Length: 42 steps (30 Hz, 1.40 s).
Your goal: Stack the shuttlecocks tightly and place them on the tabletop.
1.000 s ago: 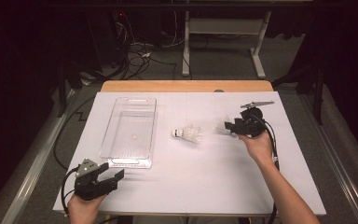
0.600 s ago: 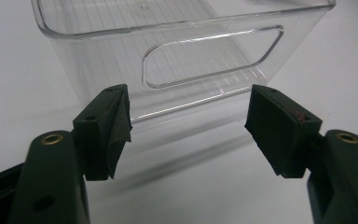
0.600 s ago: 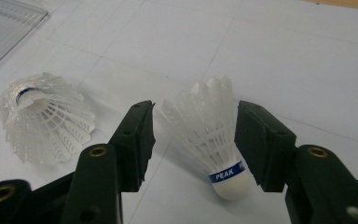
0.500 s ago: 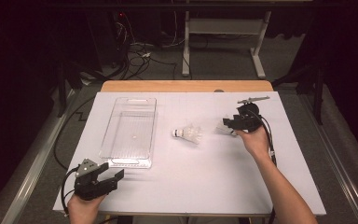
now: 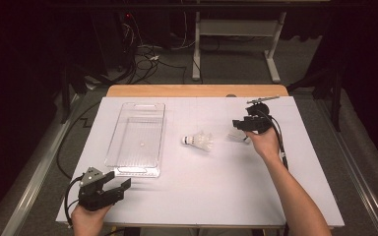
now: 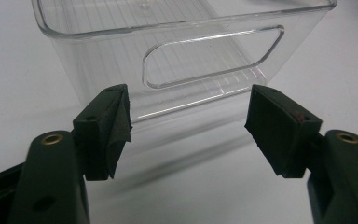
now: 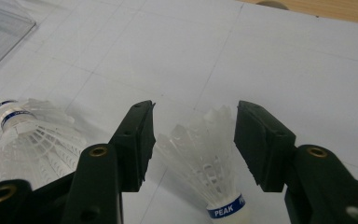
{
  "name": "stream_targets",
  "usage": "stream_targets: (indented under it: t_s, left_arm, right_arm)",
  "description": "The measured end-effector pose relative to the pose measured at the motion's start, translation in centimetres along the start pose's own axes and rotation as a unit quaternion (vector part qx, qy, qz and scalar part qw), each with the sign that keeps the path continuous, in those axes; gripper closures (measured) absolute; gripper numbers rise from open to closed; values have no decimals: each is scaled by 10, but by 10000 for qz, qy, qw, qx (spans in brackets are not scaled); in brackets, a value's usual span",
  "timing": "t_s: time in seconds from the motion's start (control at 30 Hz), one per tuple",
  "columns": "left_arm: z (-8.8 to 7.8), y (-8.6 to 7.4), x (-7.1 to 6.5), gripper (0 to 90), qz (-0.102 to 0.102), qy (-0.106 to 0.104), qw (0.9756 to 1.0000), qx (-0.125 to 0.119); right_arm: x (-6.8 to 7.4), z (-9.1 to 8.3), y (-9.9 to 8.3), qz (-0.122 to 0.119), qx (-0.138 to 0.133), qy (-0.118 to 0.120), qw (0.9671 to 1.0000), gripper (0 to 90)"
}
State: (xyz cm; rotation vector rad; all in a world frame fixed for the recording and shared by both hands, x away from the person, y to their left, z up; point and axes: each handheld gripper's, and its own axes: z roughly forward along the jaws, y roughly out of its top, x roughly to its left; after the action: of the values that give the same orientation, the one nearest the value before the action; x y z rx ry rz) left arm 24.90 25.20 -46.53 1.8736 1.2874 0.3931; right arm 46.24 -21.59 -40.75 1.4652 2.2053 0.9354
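Moved: the right gripper [image 5: 240, 129] has slid a little toward the tray [image 5: 137, 140] since the earlier frames; the left gripper [image 5: 109, 188] is where it was.
Left gripper: jaws spread and empty, just off the tray's near end; its own view shows the handle slot in that end wall.
First shuttlecock [image 5: 199, 141]: on the white table [image 5: 211, 196], right of the tray, on its side, cork end toward the tray.
Second shuttlecock [image 7: 205, 158]: farther right of the tray; the right gripper view shows it lying between the spread jaws, feathers pointing away, cork nearest the camera, no pad [image 7: 142, 140] pressing it. From above it is a pale blur.
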Motion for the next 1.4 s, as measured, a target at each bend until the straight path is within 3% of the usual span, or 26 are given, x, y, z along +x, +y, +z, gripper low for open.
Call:
stream_targets:
  t_s: [1.0,1.4]
  left_arm:
    - [0,0,0,316,8,0,10000,-4]
    - [0,0,0,316,13,1,10000,-5]
  right_arm:
    - [0,26,7,112,435,-265,9986,501]
    - [5,24,7,-58,609,-270,9978,681]
